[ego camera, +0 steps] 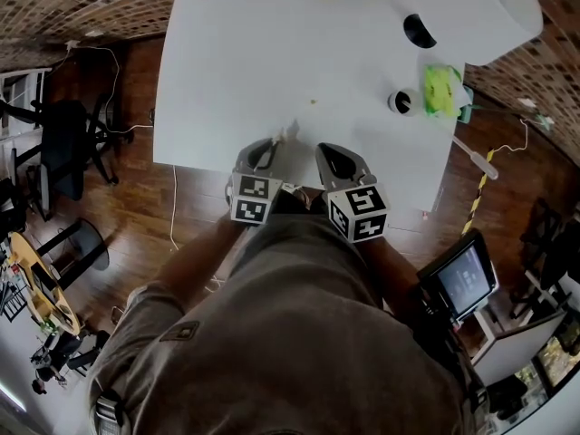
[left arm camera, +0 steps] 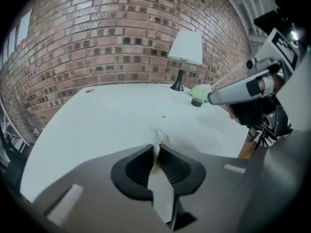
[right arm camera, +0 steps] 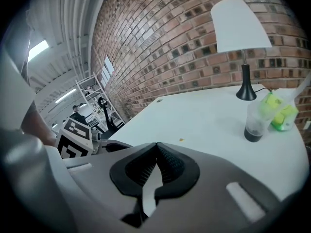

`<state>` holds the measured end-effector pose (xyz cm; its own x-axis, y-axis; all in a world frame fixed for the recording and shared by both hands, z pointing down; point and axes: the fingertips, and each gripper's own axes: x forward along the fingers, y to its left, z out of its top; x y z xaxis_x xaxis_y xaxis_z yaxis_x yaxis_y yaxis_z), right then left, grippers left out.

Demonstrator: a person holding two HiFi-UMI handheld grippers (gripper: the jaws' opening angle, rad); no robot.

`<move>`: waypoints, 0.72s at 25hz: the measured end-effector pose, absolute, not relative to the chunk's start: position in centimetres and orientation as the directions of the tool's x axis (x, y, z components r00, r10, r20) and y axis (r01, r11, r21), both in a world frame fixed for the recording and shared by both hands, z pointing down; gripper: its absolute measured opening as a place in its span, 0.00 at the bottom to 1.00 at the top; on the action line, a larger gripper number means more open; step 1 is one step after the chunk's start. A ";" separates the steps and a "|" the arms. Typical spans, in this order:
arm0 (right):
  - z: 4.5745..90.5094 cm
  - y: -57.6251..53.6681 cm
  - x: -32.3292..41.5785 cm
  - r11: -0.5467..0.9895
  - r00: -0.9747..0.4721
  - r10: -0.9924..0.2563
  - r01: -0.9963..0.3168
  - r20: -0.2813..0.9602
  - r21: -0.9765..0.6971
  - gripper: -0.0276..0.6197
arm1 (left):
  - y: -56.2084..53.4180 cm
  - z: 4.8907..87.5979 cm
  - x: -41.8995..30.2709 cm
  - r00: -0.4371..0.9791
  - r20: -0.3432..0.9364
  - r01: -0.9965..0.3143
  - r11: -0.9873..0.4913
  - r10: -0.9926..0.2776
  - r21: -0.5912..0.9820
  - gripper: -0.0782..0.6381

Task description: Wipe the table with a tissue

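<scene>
A small white tissue (ego camera: pixel 290 134) lies crumpled on the white table (ego camera: pixel 272 53) near its front edge. My left gripper (ego camera: pixel 272 145) is shut on it; in the left gripper view the tissue (left arm camera: pixel 156 137) sticks up from between the closed pads of the left gripper (left arm camera: pixel 157 148), low over the table top (left arm camera: pixel 97 125). My right gripper (ego camera: pixel 328 150) sits just to the right of it at the table edge. Its jaws meet at the tip with nothing between them in the right gripper view (right arm camera: pixel 156 145). A small yellow speck (ego camera: pixel 313 101) lies on the table beyond the tissue.
A white lamp (ego camera: pixel 471 12) stands at the far right corner, with a plastic cup (ego camera: pixel 401 102) and a green packet (ego camera: pixel 442 89) beside it. A brick wall (left arm camera: pixel 121 38) runs behind the table. Chairs and a small monitor (ego camera: pixel 464 279) stand on the wooden floor around it.
</scene>
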<state>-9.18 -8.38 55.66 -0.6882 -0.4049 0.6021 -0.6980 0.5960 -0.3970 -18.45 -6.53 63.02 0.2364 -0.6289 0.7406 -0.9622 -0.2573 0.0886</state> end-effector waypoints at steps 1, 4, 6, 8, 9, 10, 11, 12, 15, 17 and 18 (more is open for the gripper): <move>55.5 -8.6 -8.9 0.594 -0.686 -0.412 -0.701 0.599 -0.394 0.06 | -6.9 62.7 -18.2 0.242 0.733 -0.961 -0.262 -0.636 0.090 0.17; 55.1 -9.4 -8.2 0.587 -0.680 -0.439 -0.712 0.588 -0.385 0.06 | -8.2 61.7 -17.3 0.258 0.709 -0.956 -0.278 -0.657 0.091 0.17; 54.7 -9.9 -7.7 0.582 -0.674 -0.457 -0.720 0.580 -0.378 0.06 | -9.2 60.9 -16.8 0.268 0.690 -0.954 -0.287 -0.672 0.091 0.17; 54.3 -10.5 -7.2 0.575 -0.669 -0.474 -0.728 0.572 -0.374 0.06 | -10.2 60.1 -16.2 0.277 0.674 -0.951 -0.295 -0.685 0.091 0.16; 54.1 -10.8 -6.9 0.570 -0.665 -0.483 -0.732 0.569 -0.372 0.06 | -10.8 59.7 -15.9 0.282 0.666 -0.950 -0.300 -0.691 0.091 0.16; 54.0 -11.1 -6.6 0.566 -0.661 -0.491 -0.737 0.567 -0.370 0.06 | -11.2 59.4 -15.6 0.287 0.659 -0.948 -0.305 -0.695 0.091 0.16; 53.8 -11.3 -6.2 0.561 -0.657 -0.499 -0.742 0.566 -0.367 0.06 | -11.6 59.1 -15.4 0.293 0.654 -0.946 -0.311 -0.698 0.091 0.16; 53.6 -11.6 -5.9 0.558 -0.653 -0.506 -0.746 0.563 -0.364 0.06 | -12.0 58.8 -15.1 0.298 0.648 -0.944 -0.317 -0.701 0.091 0.16; 53.0 -12.6 -5.0 0.549 -0.643 -0.531 -0.757 0.553 -0.353 0.06 | -13.2 58.0 -14.4 0.309 0.632 -0.941 -0.327 -0.711 0.091 0.16; 52.7 -13.3 -4.3 0.540 -0.633 -0.548 -0.767 0.547 -0.347 0.06 | -13.9 57.8 -14.0 0.313 0.629 -0.938 -0.335 -0.712 0.088 0.16; 52.6 -13.5 -3.9 0.534 -0.628 -0.554 -0.772 0.546 -0.345 0.06 | -14.2 57.8 -13.8 0.314 0.630 -0.937 -0.339 -0.710 0.086 0.16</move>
